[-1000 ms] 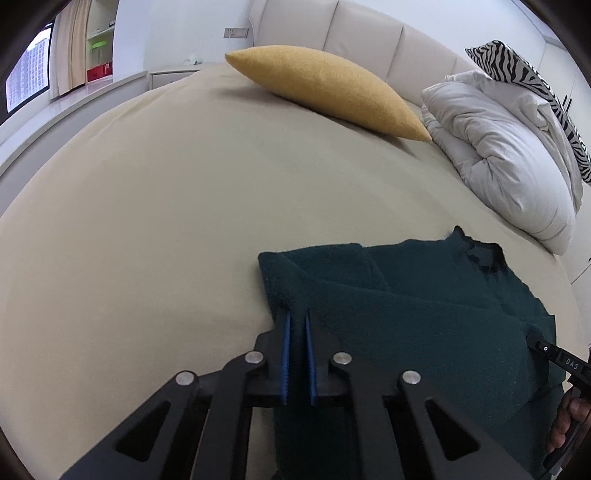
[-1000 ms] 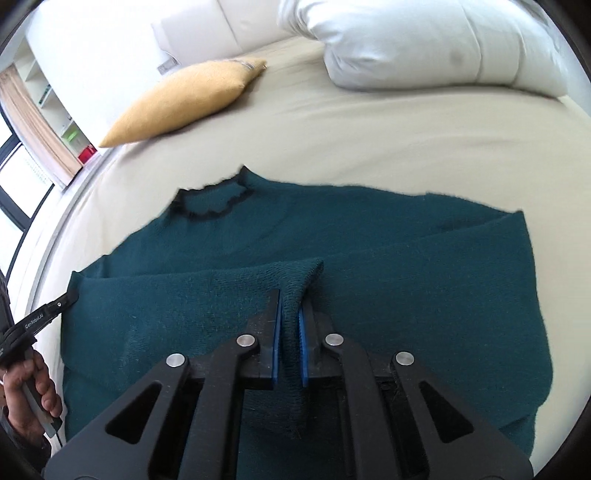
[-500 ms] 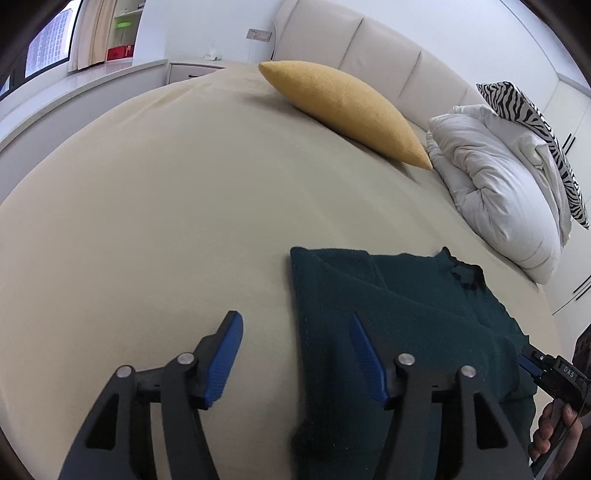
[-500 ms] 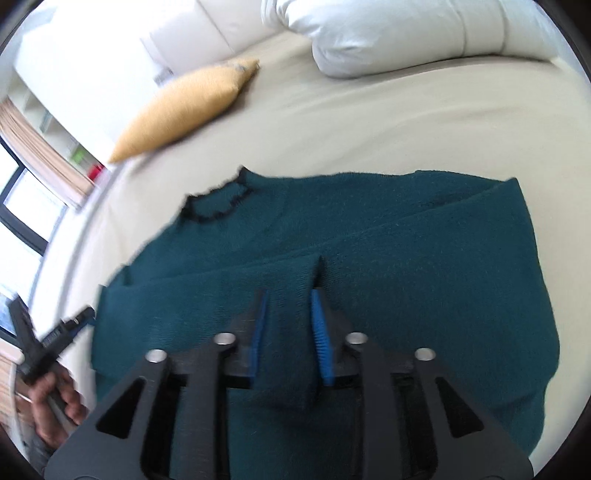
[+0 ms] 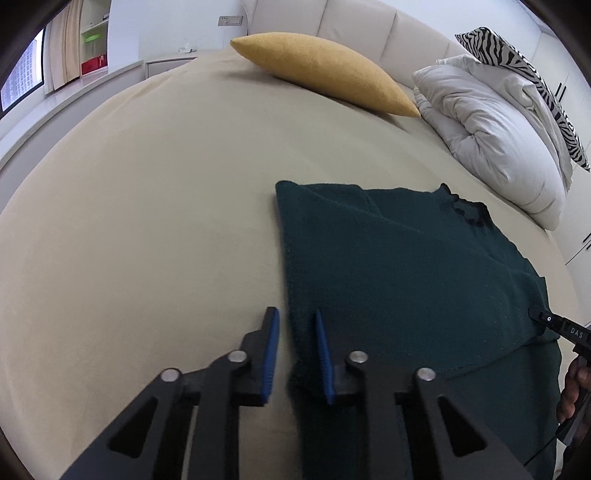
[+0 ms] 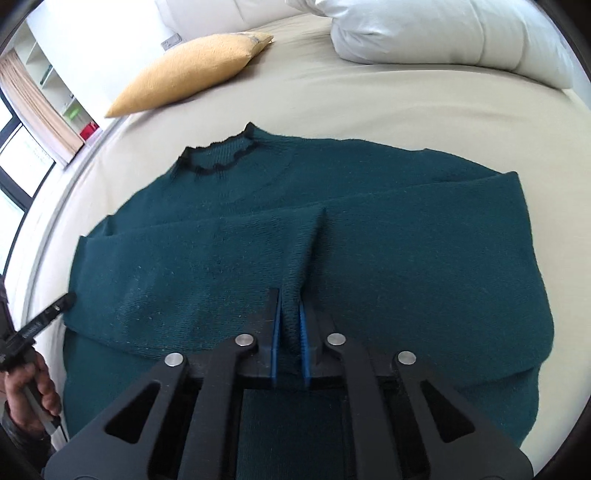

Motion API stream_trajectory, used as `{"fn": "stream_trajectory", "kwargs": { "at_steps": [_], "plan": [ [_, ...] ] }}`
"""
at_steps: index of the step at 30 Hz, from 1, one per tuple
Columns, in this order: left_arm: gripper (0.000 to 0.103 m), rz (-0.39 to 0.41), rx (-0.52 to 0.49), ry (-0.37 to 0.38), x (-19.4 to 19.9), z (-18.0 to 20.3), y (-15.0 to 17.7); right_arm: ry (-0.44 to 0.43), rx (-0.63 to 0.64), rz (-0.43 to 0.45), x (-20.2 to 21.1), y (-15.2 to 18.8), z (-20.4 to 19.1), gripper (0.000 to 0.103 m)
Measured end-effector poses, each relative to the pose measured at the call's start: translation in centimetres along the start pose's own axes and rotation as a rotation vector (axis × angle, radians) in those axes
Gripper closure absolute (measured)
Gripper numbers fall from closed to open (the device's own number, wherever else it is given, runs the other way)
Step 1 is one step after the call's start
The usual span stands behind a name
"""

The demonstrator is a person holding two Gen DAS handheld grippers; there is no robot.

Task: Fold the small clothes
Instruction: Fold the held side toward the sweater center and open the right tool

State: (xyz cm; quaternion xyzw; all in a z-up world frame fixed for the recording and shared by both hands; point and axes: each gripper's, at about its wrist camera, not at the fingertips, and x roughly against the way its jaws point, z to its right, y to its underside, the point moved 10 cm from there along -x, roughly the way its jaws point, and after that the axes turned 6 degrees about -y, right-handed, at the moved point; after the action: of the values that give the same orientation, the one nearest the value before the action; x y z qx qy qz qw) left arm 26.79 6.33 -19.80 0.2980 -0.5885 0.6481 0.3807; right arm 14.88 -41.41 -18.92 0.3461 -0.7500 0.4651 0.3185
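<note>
My left claw (image 5: 295, 354) is closing: its blue pads (image 5: 271, 354) still stand a little apart, straddling the near left edge of the sweater (image 5: 399, 266), with the knit edge between them but not yet pressed by both. The left pad sits over bare sheet, the right pad over the fabric.

My right claw (image 6: 289, 332) is pressed together on a raised ridge of the same sweater (image 6: 406, 258), pinching a narrow fold of knit that runs up from between its pads toward the middle of the garment.

The dark green sweater lies flat on the bed (image 5: 147, 221), on the beige sheet, partly folded: a sleeve or side panel is laid across the body, making a long diagonal crease. Its collar (image 6: 218, 158), trimmed in black, points toward the head of the bed.

In the left view my right hand (image 5: 574, 391) shows at the far right edge, gripping the handle of its claw just beside the sweater's right side. In the right view my left hand (image 6: 26, 391) shows at the lower left, with its claw's tip touching the sweater's left edge.

Well apart from the sweater, a yellow pillow (image 5: 325, 70) lies near the padded headboard (image 5: 369, 26), and a bundled white duvet (image 5: 491, 136) lies beside it with a zebra-striped cushion (image 5: 517, 62) on top.
</note>
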Motion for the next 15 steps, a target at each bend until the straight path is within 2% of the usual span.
{"fn": "stream_trajectory", "kwargs": {
  "at_steps": [5, 9, 11, 13, 15],
  "plan": [
    [0.095, 0.009, 0.001, -0.01, 0.4, -0.5, -0.6, 0.005, -0.002, 0.032, 0.9, 0.3, -0.4, 0.097],
    [0.094, 0.002, -0.037, -0.029, -0.7, -0.5, 0.3, -0.023, -0.042, -0.018, -1.4, 1.2, 0.9, 0.096],
    [0.093, 0.004, -0.009, -0.013, -0.4, -0.8, 0.1, -0.046, -0.042, -0.01, -1.3, 1.2, 0.9, 0.096],
    [0.086, 0.01, 0.019, 0.005, 0.3, -1.2, -0.1, -0.051, -0.059, -0.003, -0.4, 1.0, 0.9, 0.092],
    [0.068, 0.023, 0.045, -0.009, 1.4, -1.9, 0.0, -0.046, -0.109, 0.03, 1.3, 0.9, 1.5, 0.091]
  ]
}}
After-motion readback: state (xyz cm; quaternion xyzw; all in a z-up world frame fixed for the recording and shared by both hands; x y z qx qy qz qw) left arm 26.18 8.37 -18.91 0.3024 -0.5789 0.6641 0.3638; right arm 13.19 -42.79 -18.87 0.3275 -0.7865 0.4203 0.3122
